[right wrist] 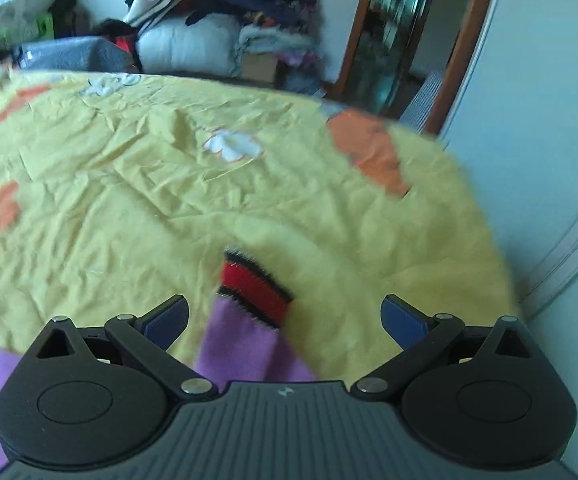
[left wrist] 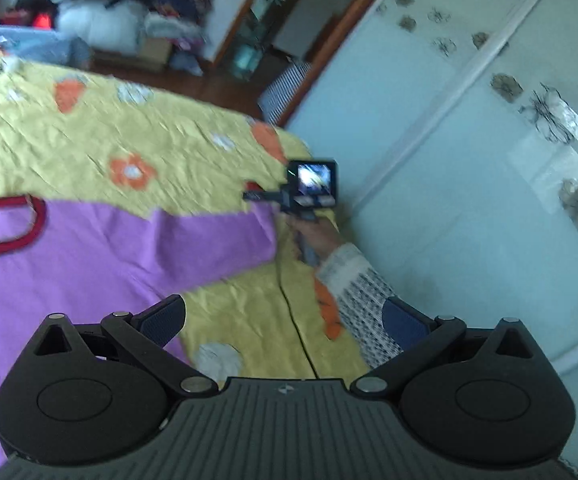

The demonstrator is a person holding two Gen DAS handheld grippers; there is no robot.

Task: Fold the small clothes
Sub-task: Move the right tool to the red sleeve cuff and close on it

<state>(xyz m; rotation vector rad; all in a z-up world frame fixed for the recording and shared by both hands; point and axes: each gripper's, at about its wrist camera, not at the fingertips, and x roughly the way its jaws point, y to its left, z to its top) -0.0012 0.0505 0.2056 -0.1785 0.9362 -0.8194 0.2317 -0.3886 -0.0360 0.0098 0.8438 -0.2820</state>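
A small purple top [left wrist: 89, 264] with a red-trimmed neckline [left wrist: 7, 224] lies flat on the yellow flowered bedspread [left wrist: 129, 132]. One purple sleeve stretches right toward the other gripper unit [left wrist: 309, 188], held in a person's hand. My left gripper [left wrist: 285, 316] hovers open above the top's lower edge, with nothing between its fingers. In the right wrist view the sleeve [right wrist: 245, 348] with its red and black striped cuff [right wrist: 255, 288] lies on the bedspread [right wrist: 169, 184], just ahead of my right gripper [right wrist: 285, 316]. That gripper is open, and the cuff is not pinched.
The bed's right edge drops off beside a pale wardrobe door [left wrist: 489, 140] with flower prints. Piled clothes and bedding [right wrist: 217, 20] stand behind the bed. A wooden door frame [right wrist: 461, 40] lies at the far right. A patterned knit sleeve [left wrist: 365, 304] crosses the left wrist view.
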